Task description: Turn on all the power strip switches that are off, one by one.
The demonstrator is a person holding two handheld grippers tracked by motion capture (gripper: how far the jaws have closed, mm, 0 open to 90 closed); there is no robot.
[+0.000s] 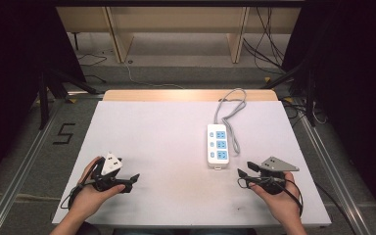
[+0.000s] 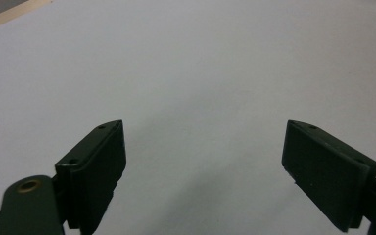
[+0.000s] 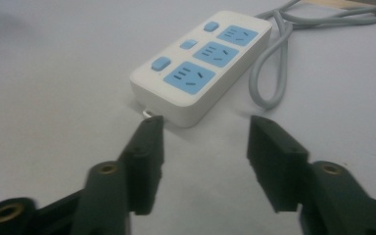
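A white power strip (image 1: 217, 145) with three blue sockets lies right of the table's middle; its grey cable (image 1: 231, 110) loops toward the far edge. In the right gripper view the power strip (image 3: 203, 66) lies just beyond the jaw tips, its near end closest. My right gripper (image 1: 241, 174) is open near the front right, a short way right of and nearer than the strip, with nothing between its jaws (image 3: 203, 142). My left gripper (image 1: 133, 180) rests at the front left, open and empty over bare white board (image 2: 203, 152).
The white board (image 1: 166, 142) covers the table, with a wooden strip at its far edge (image 1: 191, 94). Metal rails run along both sides. Black stands and floor cables (image 1: 269, 49) sit beyond the table. A "5" mark (image 1: 64, 133) is on the floor at left.
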